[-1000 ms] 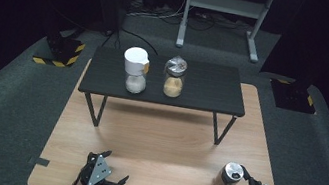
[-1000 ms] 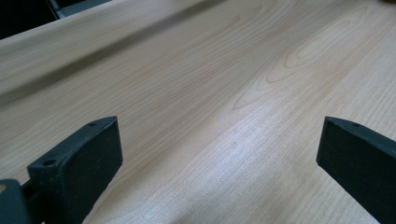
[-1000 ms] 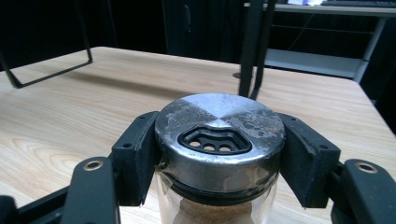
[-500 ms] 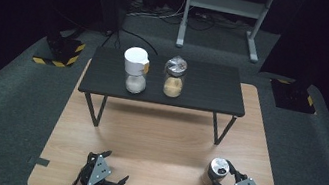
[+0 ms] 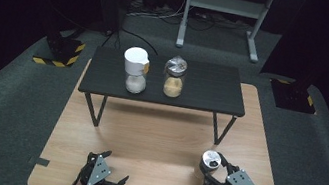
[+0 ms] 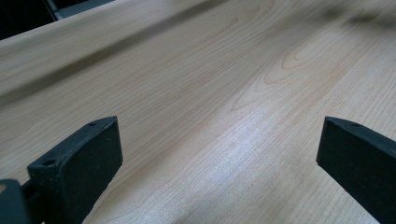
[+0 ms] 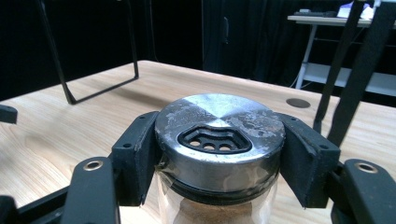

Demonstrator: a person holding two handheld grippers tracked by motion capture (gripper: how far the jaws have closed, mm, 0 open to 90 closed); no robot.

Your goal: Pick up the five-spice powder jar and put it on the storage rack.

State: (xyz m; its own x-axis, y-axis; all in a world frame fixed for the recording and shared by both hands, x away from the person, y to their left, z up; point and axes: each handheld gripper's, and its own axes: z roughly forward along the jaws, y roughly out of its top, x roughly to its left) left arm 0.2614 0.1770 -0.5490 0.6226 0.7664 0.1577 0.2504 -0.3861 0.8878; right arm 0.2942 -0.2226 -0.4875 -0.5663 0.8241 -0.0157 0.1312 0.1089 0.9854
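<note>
Right hand-held gripper (image 5: 210, 173) clamped on shaker jar (image 7: 219, 154) just under its metal lid, near right front of wooden desk (image 5: 160, 137). Left hand-held gripper (image 5: 111, 170) spread wide, nothing between jaws, low over desk.

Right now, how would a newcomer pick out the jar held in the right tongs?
On the light wooden table, near its front right corner, the right tongs clamp a glass shaker jar. Unlike the two jars on the black bench, it sits off the bench.

txt: none legible | labels/brands: none | nos./signs: none (jar lids plain, no print)
</note>
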